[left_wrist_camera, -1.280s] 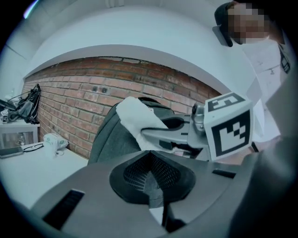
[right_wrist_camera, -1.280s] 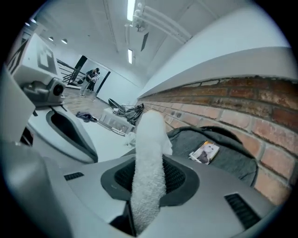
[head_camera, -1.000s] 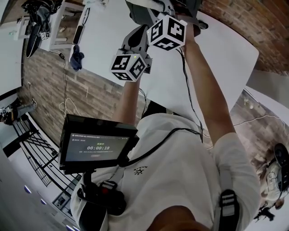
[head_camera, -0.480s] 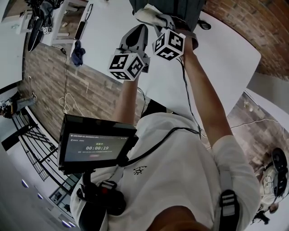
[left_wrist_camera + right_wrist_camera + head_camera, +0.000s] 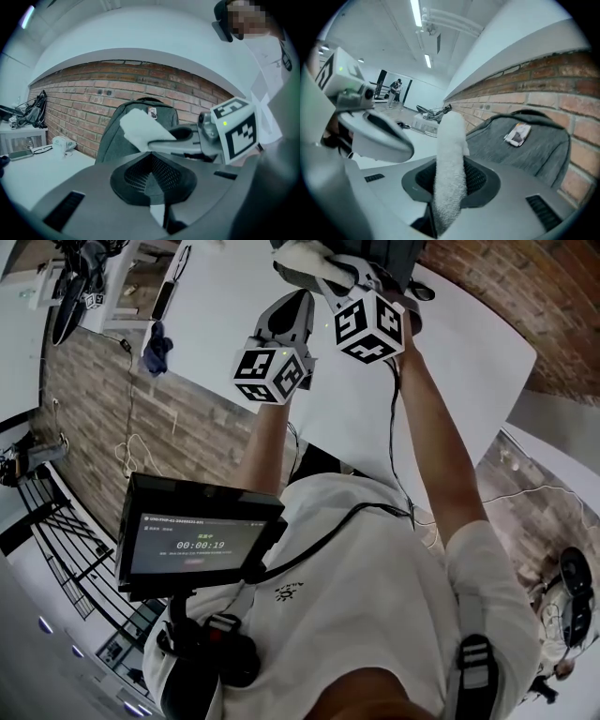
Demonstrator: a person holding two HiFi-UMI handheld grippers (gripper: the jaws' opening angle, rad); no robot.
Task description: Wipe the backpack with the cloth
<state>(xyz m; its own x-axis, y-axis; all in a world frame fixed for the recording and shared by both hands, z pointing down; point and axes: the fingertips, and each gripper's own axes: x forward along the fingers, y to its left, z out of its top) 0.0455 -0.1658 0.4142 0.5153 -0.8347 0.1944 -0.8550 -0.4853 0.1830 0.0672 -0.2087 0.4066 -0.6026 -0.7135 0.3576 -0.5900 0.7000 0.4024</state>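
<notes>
Clamped in right gripper (image 5: 449,187): white cloth (image 5: 451,154), folded, sticking out past jaw tips. Held up before grey backpack (image 5: 529,140), upright on white table (image 5: 42,173) against brick wall (image 5: 70,108); maybe touching its front, hard to judge. Alongside, left gripper (image 5: 152,180): jaws pressed together, nothing between.

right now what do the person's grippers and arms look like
Both the left gripper and right gripper are grey moulded shells, each carrying a white cube of black square markers. A thin black cable runs along the right arm. The person wears a white short-sleeved shirt.
</notes>
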